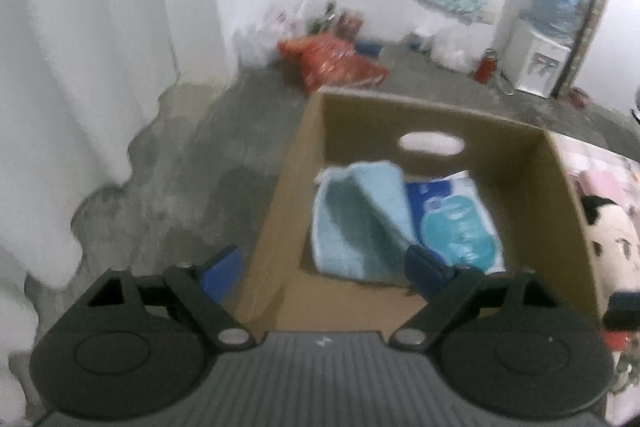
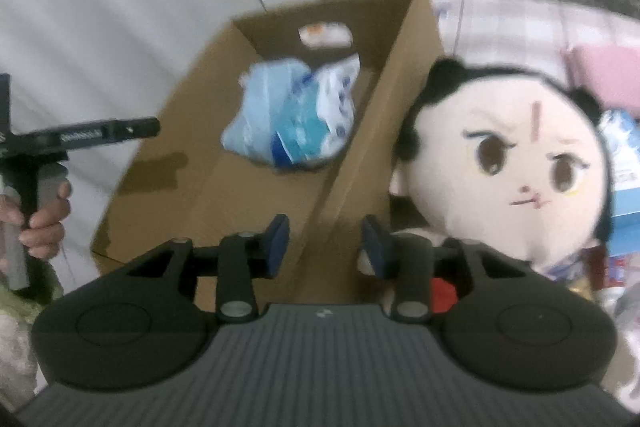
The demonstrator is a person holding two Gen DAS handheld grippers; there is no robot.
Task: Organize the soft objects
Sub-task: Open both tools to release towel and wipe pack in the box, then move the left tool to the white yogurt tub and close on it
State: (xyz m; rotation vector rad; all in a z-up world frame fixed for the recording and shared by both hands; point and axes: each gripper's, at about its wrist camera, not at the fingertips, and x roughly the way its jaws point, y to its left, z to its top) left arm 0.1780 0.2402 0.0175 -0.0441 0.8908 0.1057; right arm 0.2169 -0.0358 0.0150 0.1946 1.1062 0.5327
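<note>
We see the cardboard box (image 1: 304, 163) holding a light blue towel (image 1: 356, 219) and a blue-white packet (image 1: 460, 223). Just beside its right wall leans the plush doll (image 2: 512, 163). Our left gripper (image 1: 324, 267) gapes wide and empty above the box; our right gripper (image 2: 325, 243) is half open, holding nothing.

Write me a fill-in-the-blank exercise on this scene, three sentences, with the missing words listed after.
1. The light blue towel lies inside the ____ box.
2. The plush doll sits outside the cardboard box, to its ____ in the right wrist view.
3. The left gripper and the right gripper are both ____, holding nothing.

Missing words: cardboard; right; open
</note>
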